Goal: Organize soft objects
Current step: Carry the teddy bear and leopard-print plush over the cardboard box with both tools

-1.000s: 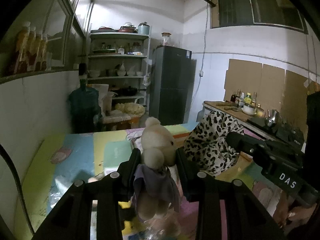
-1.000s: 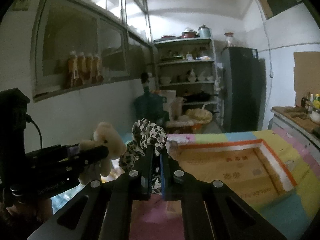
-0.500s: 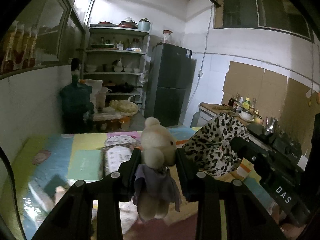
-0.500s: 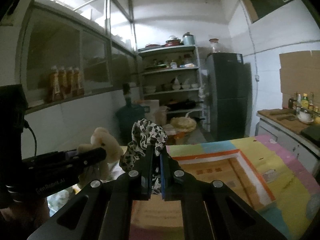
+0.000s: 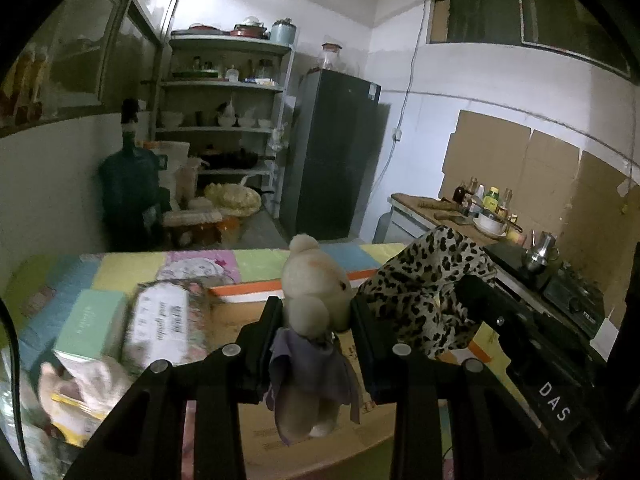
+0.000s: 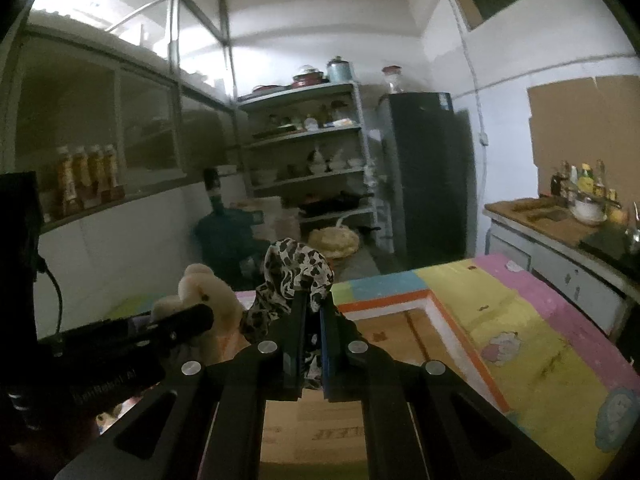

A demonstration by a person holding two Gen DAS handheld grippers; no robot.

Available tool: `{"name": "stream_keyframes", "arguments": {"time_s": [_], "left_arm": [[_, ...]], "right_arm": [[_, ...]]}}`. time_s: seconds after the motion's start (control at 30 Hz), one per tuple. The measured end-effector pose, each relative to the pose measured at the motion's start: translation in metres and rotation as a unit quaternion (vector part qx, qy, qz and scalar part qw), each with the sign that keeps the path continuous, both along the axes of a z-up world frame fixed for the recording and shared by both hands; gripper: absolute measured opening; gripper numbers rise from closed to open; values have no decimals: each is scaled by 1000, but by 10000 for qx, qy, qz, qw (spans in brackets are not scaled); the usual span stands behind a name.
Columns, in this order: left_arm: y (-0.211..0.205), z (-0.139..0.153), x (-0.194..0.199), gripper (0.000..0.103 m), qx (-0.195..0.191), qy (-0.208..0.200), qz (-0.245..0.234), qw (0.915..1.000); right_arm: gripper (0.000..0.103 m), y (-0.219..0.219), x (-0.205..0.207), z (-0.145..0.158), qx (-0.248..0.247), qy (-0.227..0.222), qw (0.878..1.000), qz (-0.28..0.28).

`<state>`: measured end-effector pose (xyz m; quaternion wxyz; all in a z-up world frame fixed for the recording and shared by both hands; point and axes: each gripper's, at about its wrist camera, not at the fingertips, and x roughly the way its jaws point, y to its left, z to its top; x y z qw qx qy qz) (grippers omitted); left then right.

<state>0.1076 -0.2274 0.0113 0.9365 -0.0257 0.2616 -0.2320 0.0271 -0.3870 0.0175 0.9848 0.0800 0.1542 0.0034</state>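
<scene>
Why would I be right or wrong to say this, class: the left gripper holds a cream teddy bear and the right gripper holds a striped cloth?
Wrong on one point: the cloth in the right gripper is leopard-spotted, not striped, as the right wrist view shows. The left gripper does hold a cream teddy bear.

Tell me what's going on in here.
A person is sorting soft things with two handheld grippers. The left gripper is clamped on a cream teddy bear; the right gripper is shut on a leopard-print cloth. Both are held above a flat cardboard box on the colourful mat.
</scene>
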Motion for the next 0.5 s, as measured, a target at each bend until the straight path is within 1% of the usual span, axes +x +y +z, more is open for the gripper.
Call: {"name": "stream_keyframes", "arguments": {"time_s": [0.23, 0.5], "left_arm": [[-27, -19, 13, 35, 12, 245, 81, 9997], [-55, -36, 24, 35, 74, 469, 56, 9989]], "right_arm": [[5, -33, 12, -19, 185, 212, 9994, -201], [5, -58, 25, -40, 328, 499, 9978, -284]]}}
